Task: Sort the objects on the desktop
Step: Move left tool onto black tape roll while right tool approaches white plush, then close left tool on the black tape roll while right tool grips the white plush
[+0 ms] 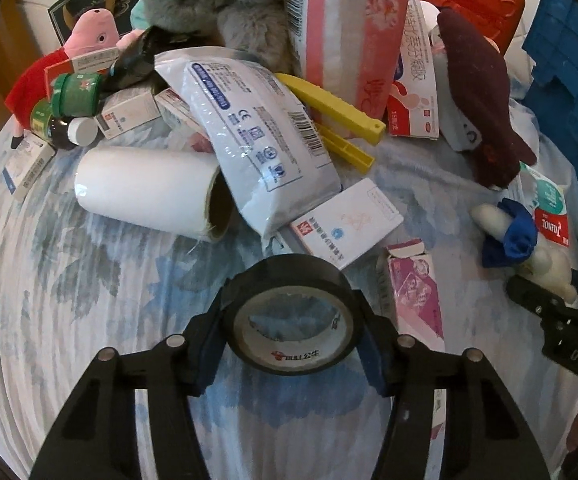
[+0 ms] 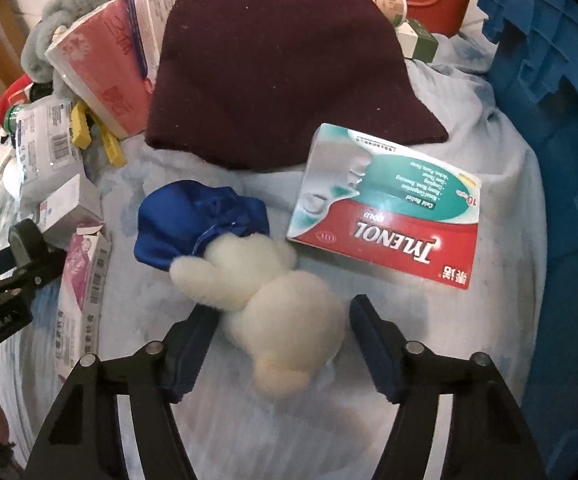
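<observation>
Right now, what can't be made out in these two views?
- Left wrist view: the grey plush is cut off by the top edge; what it is stays unclear.
- Right wrist view: the white plush toy is blurred, its head hidden under blue cloth.
- Right wrist view: the maroon hat hides whatever lies behind it.
- Both views: the blue crate is cut off by the right edge; its contents are unseen.

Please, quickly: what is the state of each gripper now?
Left gripper: shut on the black tape roll.
Right gripper: open, jaws around the white plush toy.
</observation>
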{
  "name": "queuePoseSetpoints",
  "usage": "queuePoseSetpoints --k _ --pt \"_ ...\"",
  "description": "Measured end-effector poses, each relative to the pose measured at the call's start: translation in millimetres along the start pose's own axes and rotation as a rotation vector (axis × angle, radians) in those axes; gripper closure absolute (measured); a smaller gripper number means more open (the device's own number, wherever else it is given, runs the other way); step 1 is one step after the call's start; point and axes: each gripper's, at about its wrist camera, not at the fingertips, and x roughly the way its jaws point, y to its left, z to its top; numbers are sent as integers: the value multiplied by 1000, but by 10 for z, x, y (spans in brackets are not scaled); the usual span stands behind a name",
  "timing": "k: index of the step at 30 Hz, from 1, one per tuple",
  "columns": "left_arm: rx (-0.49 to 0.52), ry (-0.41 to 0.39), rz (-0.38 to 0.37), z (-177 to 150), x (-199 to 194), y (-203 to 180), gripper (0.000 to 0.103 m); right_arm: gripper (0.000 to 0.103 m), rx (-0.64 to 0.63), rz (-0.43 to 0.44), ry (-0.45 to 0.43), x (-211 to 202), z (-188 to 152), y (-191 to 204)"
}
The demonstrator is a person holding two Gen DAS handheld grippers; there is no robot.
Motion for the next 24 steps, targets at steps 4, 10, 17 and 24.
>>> queuePoseSetpoints --k 4,10,17,24 --pt "-10 -11 3 -19 -146 61 47 43 10 3 -23 -117 -26 10" --pt "-10 -52 9 -65 -448 137 47 49 1 1 -56 -294 -96 75" --pt "-24 -57 45 -154 -439 365 47 35 16 23 -89 -295 -65 27" --pt "-26 -47 74 -241 -135 124 47 39 -20 -1 -89 -101 3 108"
